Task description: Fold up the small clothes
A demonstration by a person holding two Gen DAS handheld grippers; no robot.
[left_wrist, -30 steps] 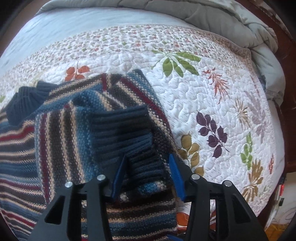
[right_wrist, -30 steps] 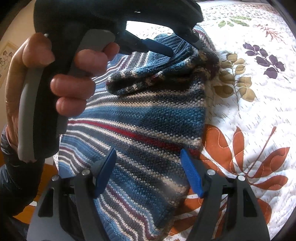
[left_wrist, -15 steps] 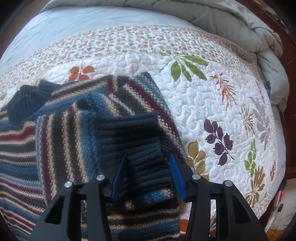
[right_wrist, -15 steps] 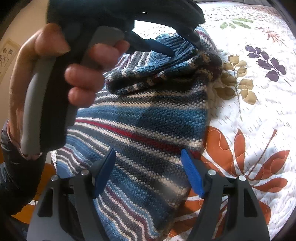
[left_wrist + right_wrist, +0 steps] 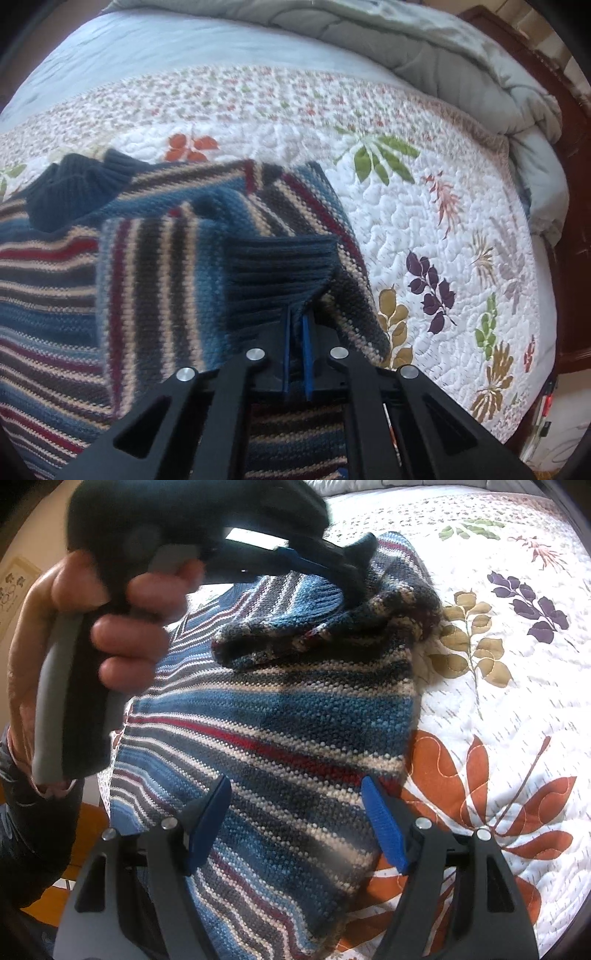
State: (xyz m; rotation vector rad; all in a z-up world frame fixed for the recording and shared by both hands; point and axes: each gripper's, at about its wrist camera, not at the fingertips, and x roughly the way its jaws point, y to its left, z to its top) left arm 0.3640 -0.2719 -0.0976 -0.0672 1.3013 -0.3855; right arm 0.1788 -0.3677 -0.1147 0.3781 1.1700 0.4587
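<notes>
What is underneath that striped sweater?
The striped sweater lies on a leaf-patterned quilt, which shows around its edges. Whatever sits directly beneath the knit is covered; its folded-over sleeve also hides part of the sweater itself.

Bed's got a white quilt (image 5: 424, 236) with leaf prints. Grey comforter (image 5: 424, 51) bunched along the far edge, dark wooden bedframe (image 5: 576, 258) beside it.

A bed fills the view, covered by a white quilt (image 5: 424, 240) printed with coloured leaves. Beyond it lies a pale blue sheet (image 5: 166, 44), and a grey duvet (image 5: 424, 48) is bunched along the far edge. A dark wooden frame (image 5: 576, 229) edges the right. Orange floor (image 5: 85, 834) shows at lower left. Soft daylight throughout.
</notes>
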